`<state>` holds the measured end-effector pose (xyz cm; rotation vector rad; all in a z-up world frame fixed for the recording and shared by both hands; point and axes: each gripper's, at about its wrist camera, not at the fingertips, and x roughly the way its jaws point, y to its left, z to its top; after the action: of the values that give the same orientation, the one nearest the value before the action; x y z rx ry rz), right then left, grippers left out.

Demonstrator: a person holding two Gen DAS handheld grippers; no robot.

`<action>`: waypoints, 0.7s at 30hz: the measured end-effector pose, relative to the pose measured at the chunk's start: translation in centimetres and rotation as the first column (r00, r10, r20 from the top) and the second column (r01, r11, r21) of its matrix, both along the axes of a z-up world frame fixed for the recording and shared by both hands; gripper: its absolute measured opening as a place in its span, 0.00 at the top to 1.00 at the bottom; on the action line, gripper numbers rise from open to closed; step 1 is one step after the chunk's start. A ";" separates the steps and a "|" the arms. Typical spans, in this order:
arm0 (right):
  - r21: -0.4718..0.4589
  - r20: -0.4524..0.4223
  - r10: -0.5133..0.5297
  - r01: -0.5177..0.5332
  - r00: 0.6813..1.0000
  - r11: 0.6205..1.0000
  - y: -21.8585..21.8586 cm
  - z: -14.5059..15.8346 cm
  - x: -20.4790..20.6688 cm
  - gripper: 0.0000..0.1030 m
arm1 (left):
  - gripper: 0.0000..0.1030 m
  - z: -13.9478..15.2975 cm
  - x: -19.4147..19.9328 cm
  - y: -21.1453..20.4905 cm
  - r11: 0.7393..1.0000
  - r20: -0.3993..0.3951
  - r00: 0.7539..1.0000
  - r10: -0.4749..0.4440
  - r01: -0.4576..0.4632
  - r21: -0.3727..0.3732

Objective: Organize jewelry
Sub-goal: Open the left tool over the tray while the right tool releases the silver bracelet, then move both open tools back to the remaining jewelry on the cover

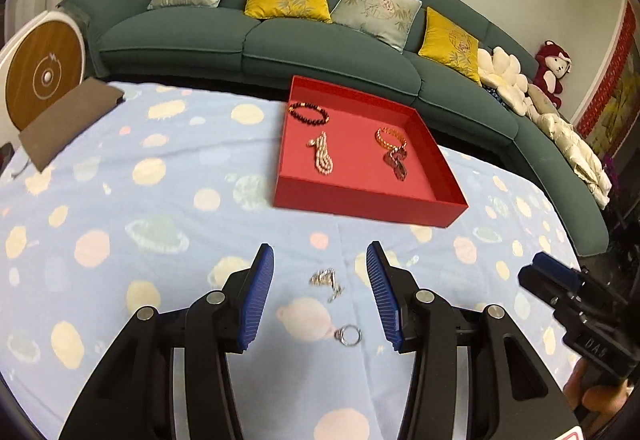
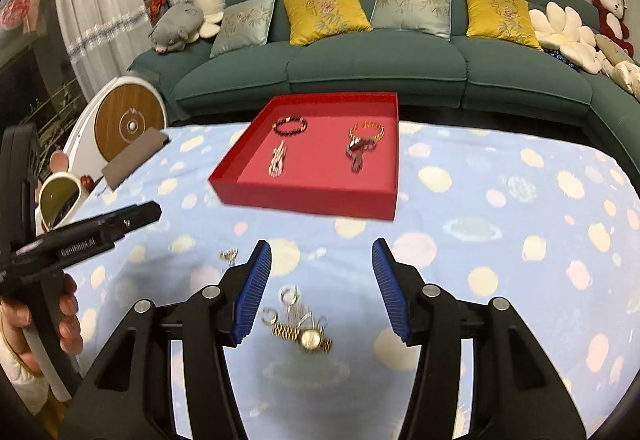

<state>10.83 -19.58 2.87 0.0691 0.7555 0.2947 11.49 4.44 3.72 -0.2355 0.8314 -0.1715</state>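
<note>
Left wrist view: left claw (image 1: 320, 296) stood with jaws apart, nothing between the pads. On the planet-print cloth (image 1: 120, 199) covering the table, a small silver tangle (image 1: 326, 280) and a silver ring (image 1: 348, 335) lay loose under the gap, near the table's near edge. Red tray (image 1: 368, 205) sat toward the far edge, holding a dark bead bracelet (image 1: 309, 112) at its far-left corner, a pearl strand (image 1: 321, 155) mid-left, and an orange bead bracelet (image 1: 390, 137) with a dark red piece (image 1: 396, 163) touching it on the right. Right claw (image 1: 548, 266) poked in at the right edge, only partly seen.

Right wrist view: right claw (image 2: 322, 288) also had jaws apart, empty. Gold watch (image 2: 306, 338) and several silver rings (image 2: 292, 300) lay bunched below the gap; another silver bit (image 2: 229, 256) sat just left of the left finger. Left claw (image 2: 132, 217) was seen side-on in a hand (image 2: 52, 324).

Risk, judged: the rings and watch lay touching, so a pinch could drag two pieces or snag a chain. Thin rings flat on soft cloth could slip from the pads, or the cloth could bunch up in the grip.

Hard to tell: the silver pieces were blurred, so their count and type were unclear. The dark red piece was unidentifiable. The near table edge was cut off behind the claw bodies.
</note>
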 end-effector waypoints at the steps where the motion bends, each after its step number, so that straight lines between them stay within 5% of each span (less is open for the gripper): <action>1: -0.006 -0.013 0.018 -0.018 1.000 1.000 0.2 -0.9 -0.7 0.51 | 0.55 -0.6 -0.5 0.2 1.000 -0.013 1.000 0.001 -0.001 -0.002; 9: -0.102 -0.071 0.163 -0.169 0.984 0.980 2.3 -6.8 -2.7 0.51 | 0.55 -3.7 -3.1 -0.2 0.994 -0.022 0.997 -0.067 0.069 0.081; 21: -0.110 -0.111 0.203 -0.215 0.973 0.970 2.8 -9.3 -1.0 0.51 | 0.55 -5.7 -3.1 -1.4 0.985 -0.064 0.988 -0.138 0.144 0.091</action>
<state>9.80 -16.79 -6.46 -0.1126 0.8795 0.4478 8.38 3.00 -1.94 -0.0915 0.9111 -0.2580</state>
